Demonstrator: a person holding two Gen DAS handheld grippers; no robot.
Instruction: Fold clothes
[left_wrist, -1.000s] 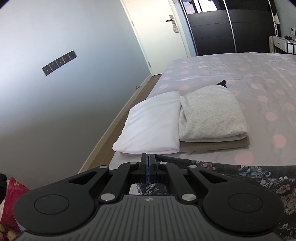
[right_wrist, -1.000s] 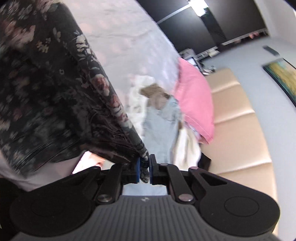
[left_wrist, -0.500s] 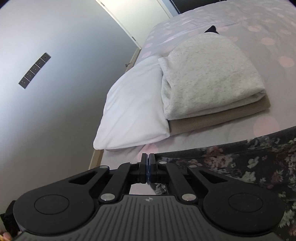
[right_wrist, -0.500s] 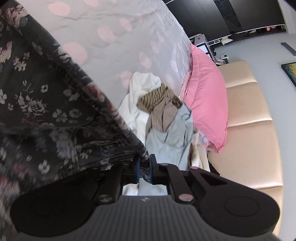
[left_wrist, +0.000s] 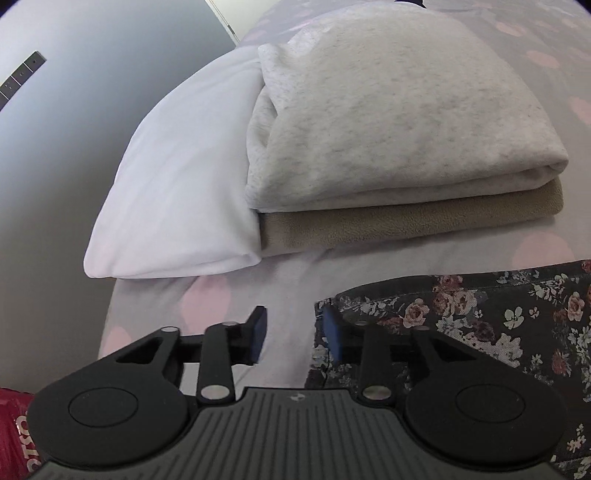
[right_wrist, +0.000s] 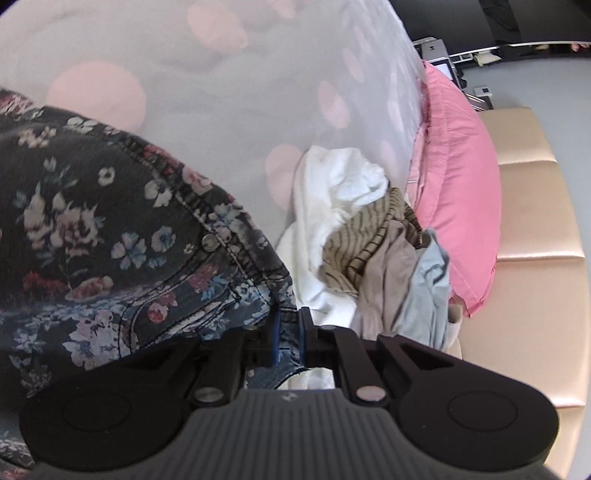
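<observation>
- My left gripper (left_wrist: 290, 334) has just been opening; its fingers (left_wrist: 258, 332) now stand apart with only the dotted pale bed sheet (left_wrist: 207, 295) between them.
- The dark floral denim garment (left_wrist: 480, 325) lies on the bed, its near edge touching the right finger and the cloth spreading away to the right of it.
- My right gripper (right_wrist: 287, 338) has its fingers clamped on the same garment's (right_wrist: 110, 229) hem, with the cloth running off to the left of them.
- So I judge the garment's long axis runs between my two hands, and the left one must move slightly right to catch it again.
- The stack of folded grey and beige knitwear (left_wrist: 388, 122) sits ahead of the left fingers, against a white pillow (left_wrist: 177, 177).
</observation>
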